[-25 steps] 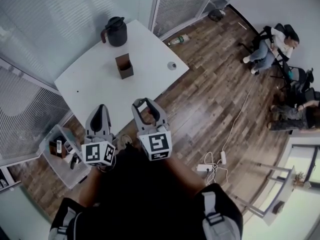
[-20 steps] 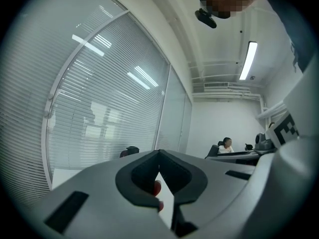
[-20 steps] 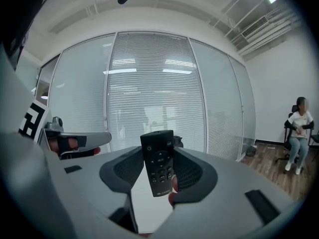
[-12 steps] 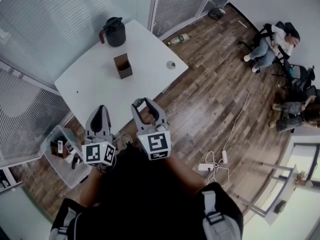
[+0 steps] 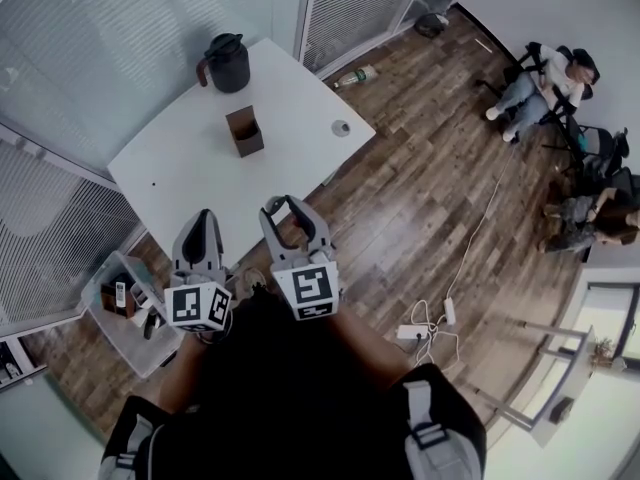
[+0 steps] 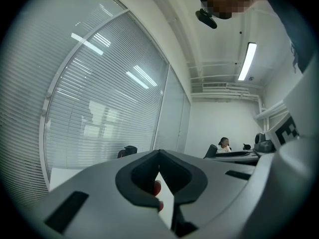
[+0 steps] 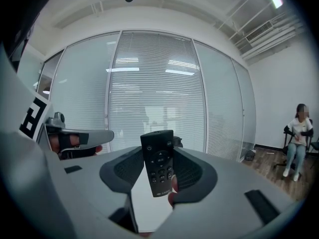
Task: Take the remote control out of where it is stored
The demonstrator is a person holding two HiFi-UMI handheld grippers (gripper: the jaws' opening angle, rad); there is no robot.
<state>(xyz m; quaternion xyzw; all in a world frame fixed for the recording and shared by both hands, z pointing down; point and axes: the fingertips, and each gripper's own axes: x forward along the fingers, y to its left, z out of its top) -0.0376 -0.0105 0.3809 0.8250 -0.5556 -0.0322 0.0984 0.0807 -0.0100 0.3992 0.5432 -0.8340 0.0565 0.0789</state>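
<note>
Right claw is pinching the remote control, and that is the main thing to know: the remote is not off to one side, it sits right in the middle of this claw. It stands up tall. Its long side runs the same way the jaws point, its top pokes out past the tips, and the buttons face back at me. My left claw is pressed together with nothing in it. It hangs just beside the right one, on its left. Both claws point toward the white desk, which is in front of me and a bit lower. A see-through box sits on the floor down by my left claw. I think the remote is already out of its place, so any next move belongs to the right claw. The remote is black, thin and long. It has a round ring button near the top, rows of small round buttons below, and tiny pale writing at the bottom.
</note>
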